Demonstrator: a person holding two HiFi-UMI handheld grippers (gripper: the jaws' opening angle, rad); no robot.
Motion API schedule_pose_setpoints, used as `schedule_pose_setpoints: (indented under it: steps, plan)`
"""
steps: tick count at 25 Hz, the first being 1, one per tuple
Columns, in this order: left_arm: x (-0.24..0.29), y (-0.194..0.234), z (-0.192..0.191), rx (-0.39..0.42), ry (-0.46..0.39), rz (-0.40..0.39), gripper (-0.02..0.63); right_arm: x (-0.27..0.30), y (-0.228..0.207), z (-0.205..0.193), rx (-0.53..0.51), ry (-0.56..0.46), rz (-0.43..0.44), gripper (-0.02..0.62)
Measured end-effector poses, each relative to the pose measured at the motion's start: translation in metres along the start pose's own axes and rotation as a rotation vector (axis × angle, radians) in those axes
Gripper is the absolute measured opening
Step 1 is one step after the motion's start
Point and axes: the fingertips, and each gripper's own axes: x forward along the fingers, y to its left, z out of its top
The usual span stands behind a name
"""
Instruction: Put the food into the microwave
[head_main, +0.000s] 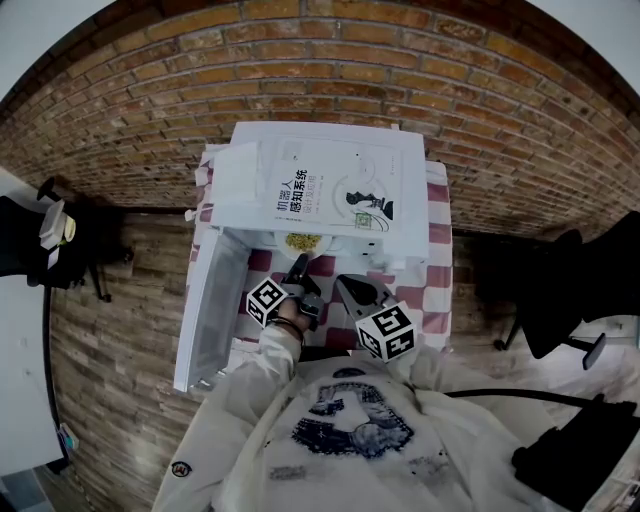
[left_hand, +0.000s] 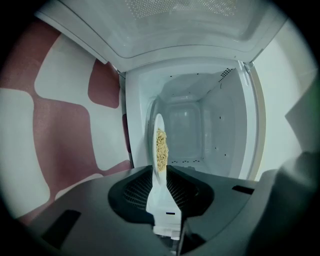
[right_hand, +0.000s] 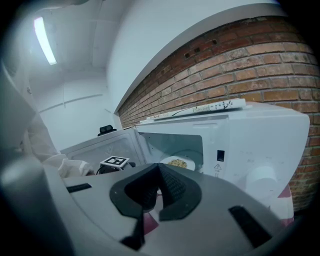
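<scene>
Stood with door (head_main: 205, 320) swung wide to the left of the microwave (head_main: 415, 200), white cavity (left_hand: 195, 130) showing. Topped with a book (head_main: 335, 195) lying flat on the microwave. Carried a white plate (left_hand: 161, 192) at the microwave's mouth, loaded with food (left_hand: 161, 149): pale yellow, grainy, heaped in a small mound at the plate's middle. Gripped the plate's near rim with the left gripper (head_main: 297, 270), jaws clamped on it, reaching toward the opening. Held the right gripper (head_main: 355, 290) just in front of the microwave, right of the plate, jaws together on nothing.
</scene>
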Motion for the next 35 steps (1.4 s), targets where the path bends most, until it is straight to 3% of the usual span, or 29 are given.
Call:
schedule_pose_setpoints:
  steps: [8,12,35]
  plan:
    - [-0.012,0.002,-0.001,0.0,-0.016,0.017,0.072,-0.003,0.002,-0.001,0.002,-0.002,0.006,0.011]
    - [-0.014,0.005,-0.001,0.005,-0.022,0.03,0.017,-0.005,0.002,-0.001,0.002,-0.003,0.006,0.011]
    - [0.012,0.006,0.007,0.018,-0.026,0.037,0.011,-0.011,-0.014,-0.005,0.018,0.001,-0.028,0.011]
